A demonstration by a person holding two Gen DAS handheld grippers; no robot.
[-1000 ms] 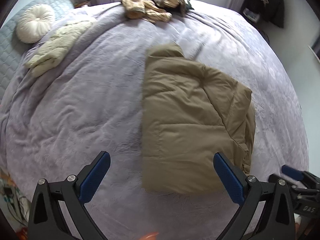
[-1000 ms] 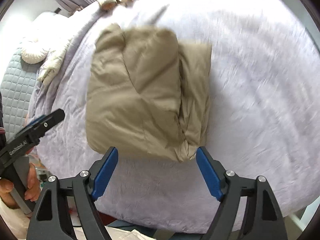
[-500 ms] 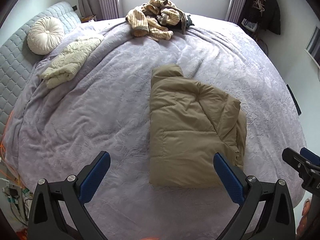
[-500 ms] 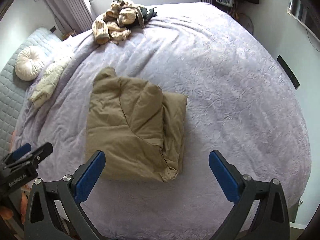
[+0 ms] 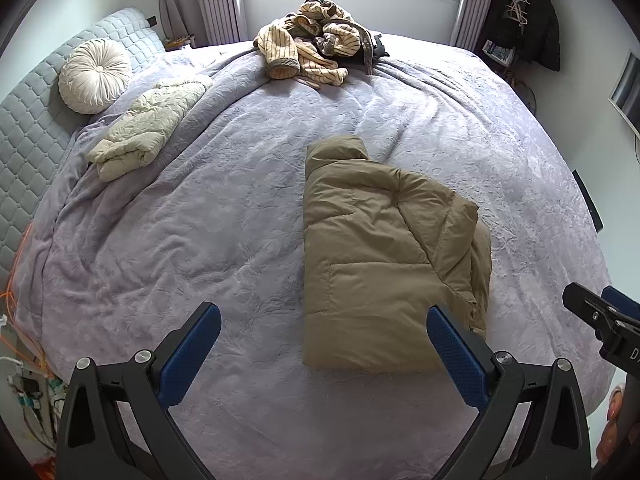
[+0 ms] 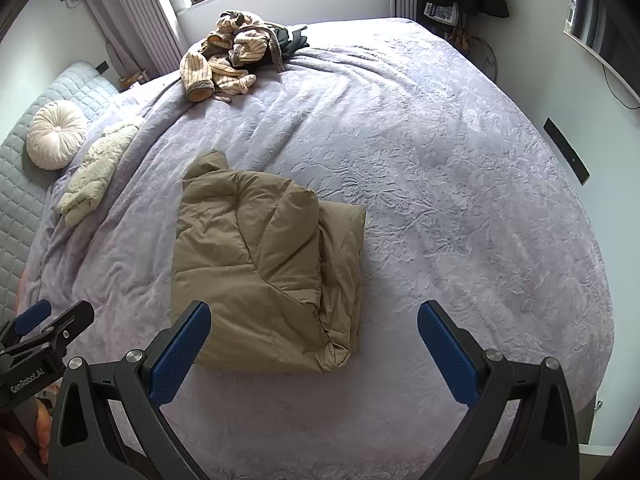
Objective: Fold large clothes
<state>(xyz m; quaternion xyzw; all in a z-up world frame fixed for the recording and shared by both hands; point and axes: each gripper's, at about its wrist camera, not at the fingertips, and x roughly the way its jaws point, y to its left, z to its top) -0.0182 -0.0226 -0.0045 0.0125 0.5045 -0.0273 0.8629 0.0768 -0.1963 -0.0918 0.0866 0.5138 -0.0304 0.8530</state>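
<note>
A tan padded jacket (image 5: 384, 256) lies folded into a thick rectangle on the lilac bedspread (image 5: 200, 220), collar end pointing away; it also shows in the right wrist view (image 6: 260, 268). My left gripper (image 5: 324, 354) is open and empty, held above the bed's near edge, its right finger over the jacket's near right corner. My right gripper (image 6: 314, 354) is open and empty, to the right of the jacket's near edge. Neither touches the jacket.
A pile of striped cream clothes (image 5: 316, 52) lies at the far end of the bed under the window. A folded cream garment (image 5: 144, 128) and a round cushion (image 5: 94, 76) lie at the left by the quilted headboard (image 5: 28, 128). Cables hang at the lower left.
Both grippers have pulled back and up from the jacket, so more of the bed and room shows. The right gripper's jaws have opened wider. The jacket has stayed folded in place.
</note>
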